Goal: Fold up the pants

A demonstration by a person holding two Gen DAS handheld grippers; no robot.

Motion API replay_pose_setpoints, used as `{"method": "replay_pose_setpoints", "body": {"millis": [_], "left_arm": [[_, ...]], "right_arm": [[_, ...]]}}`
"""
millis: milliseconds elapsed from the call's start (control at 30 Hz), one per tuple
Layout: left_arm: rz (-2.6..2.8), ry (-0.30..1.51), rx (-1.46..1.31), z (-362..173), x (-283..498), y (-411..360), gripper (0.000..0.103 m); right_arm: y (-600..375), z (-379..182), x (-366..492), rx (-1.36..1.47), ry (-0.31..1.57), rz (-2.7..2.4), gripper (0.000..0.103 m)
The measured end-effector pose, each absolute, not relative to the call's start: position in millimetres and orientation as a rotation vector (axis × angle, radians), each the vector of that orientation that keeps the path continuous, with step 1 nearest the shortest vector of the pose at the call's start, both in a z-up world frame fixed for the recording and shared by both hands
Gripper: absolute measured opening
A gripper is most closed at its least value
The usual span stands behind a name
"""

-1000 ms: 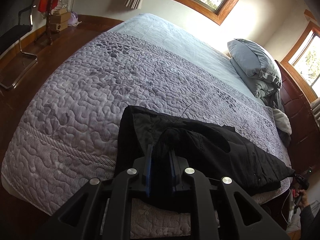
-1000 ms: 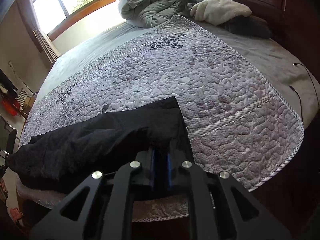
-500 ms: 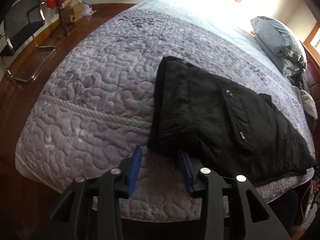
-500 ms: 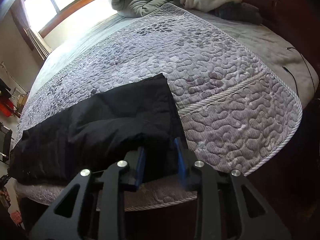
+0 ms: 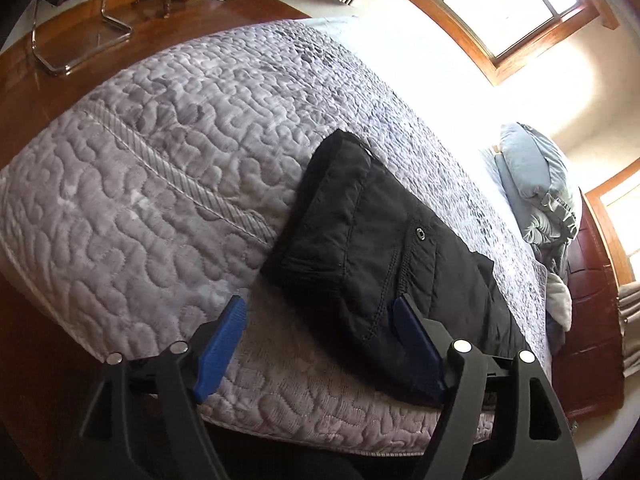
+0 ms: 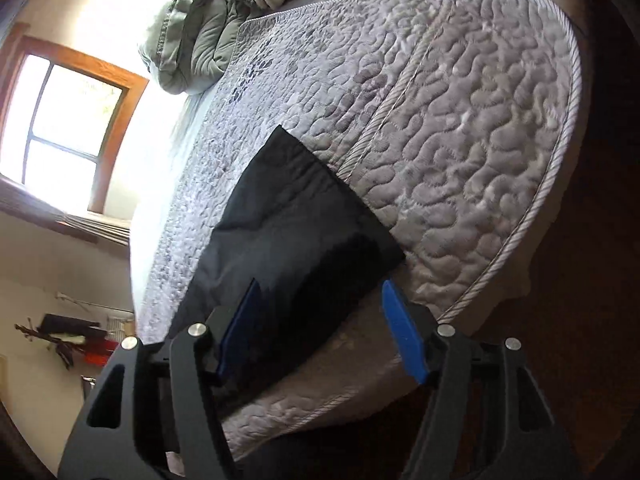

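a home bedroom: quilted bed [image 5: 168, 184], pillows [image 5: 532, 176], wood-framed windows [image 5: 516, 4], polished wooden floor [image 5: 24, 92]

Both tongs looked alike: the left tongs [image 5: 318, 312] showed matte black triangular cut-out frames, round silver screw heads and ribbed blue pads. The right tongs [image 6: 320, 296] wore the same black frames, silver screws and blue pads.

Loads of open quilt [image 5: 168, 184] either side of the black pants [image 5: 360, 240]. Pillows [image 5: 536, 176] crowd the far end; the chair [image 5: 80, 8] looks well clear, I think.
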State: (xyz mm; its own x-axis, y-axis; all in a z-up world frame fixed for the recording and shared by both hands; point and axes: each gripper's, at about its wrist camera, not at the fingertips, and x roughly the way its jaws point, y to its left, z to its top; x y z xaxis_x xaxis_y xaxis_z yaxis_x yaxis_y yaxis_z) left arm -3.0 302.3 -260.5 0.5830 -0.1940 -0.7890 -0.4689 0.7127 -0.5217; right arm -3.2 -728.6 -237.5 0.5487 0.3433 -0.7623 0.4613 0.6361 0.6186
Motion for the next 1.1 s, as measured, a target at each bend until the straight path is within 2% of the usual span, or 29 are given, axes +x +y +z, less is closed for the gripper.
{"method": "replay_pose_setpoints", "body": {"millis": [133,167,267,300,500,533,600,667,767,900,1100], "left_arm": [[0.192,1.01,-0.789,-276.9,14.8,289.9,0.075],[0.195,1.02,-0.792,-280.3,17.4,287.8,0.071],[0.175,1.047,-0.814,-289.0,25.7,279.9,0.046],[0.181,1.054,-0.806,-290.1,27.8,277.1,0.042],[0.231,1.077,-0.769,-288.1,36.9,269.5,0.027],[0.237,1.081,-0.773,-287.5,38.5,269.9,0.026],[0.248,1.097,-0.781,-286.9,42.5,270.9,0.024],[0.247,1.102,-0.79,-283.4,43.5,276.9,0.021],[0.246,1.104,-0.786,-280.7,45.4,282.2,0.02],[0.268,1.103,-0.796,-283.4,44.8,290.8,0.019],[0.271,1.1,-0.783,-279.9,40.8,291.1,0.019]], "right_arm": [[-722.2,-242.1,-2.2,1.031,0.988,-0.053,0.066],[-720.6,-244.4,-0.7,1.047,0.987,-0.049,0.066],[-716.1,-253.1,7.0,1.047,1.007,-0.06,0.066],[-714.7,-256.3,10.0,1.049,1.01,-0.062,0.066],[-721.0,-273.4,27.0,1.081,0.998,-0.126,0.067],[-723.6,-275.1,29.1,1.09,0.991,-0.137,0.064],[-725.4,-274.0,34.4,1.08,0.988,-0.132,0.018],[-724.8,-264.9,34.2,1.051,0.962,-0.118,0.011],[-721.3,-258.7,26.6,1.009,0.927,-0.094,0.011],[-721.7,-298.8,21.1,1.012,1.05,-0.132,0.011],[-722.3,-287.6,14.3,1.03,0.997,-0.116,0.011]]}}
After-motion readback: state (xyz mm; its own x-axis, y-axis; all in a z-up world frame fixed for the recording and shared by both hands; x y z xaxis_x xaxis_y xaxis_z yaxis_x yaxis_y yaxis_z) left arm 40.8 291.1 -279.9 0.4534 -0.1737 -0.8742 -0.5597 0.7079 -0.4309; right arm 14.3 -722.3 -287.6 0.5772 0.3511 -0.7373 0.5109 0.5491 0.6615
